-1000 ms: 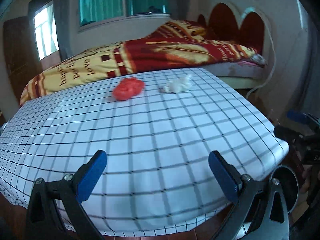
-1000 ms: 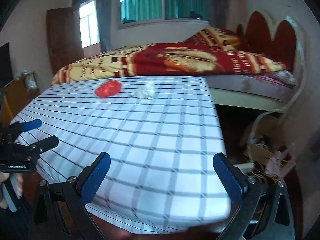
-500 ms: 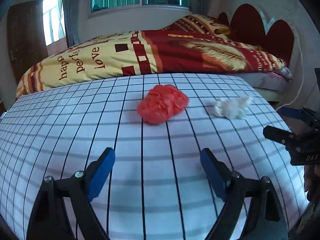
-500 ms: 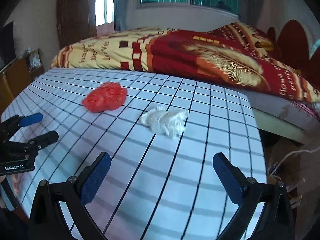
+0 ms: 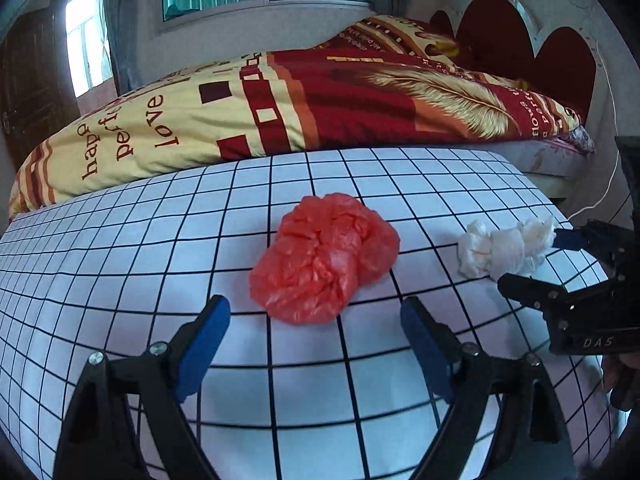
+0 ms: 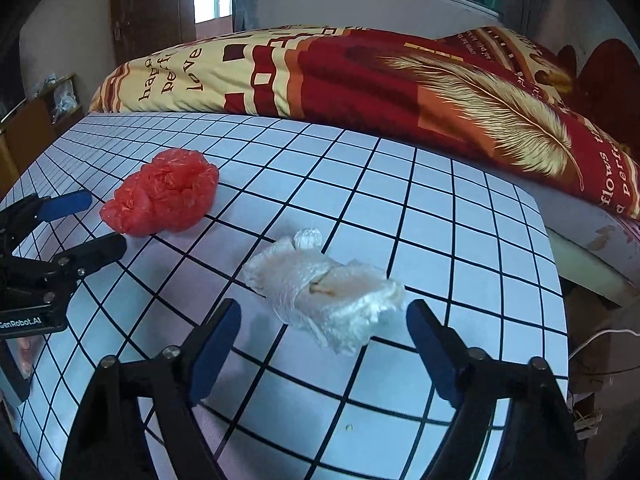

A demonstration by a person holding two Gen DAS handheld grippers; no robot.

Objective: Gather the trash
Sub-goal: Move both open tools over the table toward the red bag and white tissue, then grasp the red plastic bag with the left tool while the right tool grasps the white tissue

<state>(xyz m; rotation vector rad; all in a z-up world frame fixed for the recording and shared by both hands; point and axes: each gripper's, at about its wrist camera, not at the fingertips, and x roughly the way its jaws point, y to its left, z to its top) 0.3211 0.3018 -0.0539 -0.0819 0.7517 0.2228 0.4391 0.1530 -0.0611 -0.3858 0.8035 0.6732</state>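
While the grid-checked tablecloth point(image 6: 440, 208) runs bare toward the left, its right edge drops off just past the crumpled white tissue point(image 6: 324, 292), and the bed with the red and yellow quilt point(image 6: 360, 80) sits close along the far edge. With its 2 blue-padded fingers spread wide, the left gripper point(image 5: 316, 336) hovers low and level, just short of the crumpled red plastic bag point(image 5: 324, 258) near the table's middle. Equally wide, the right gripper point(image 6: 324, 344) points at the tissue, whose near end lies between its fingertips, untouched.
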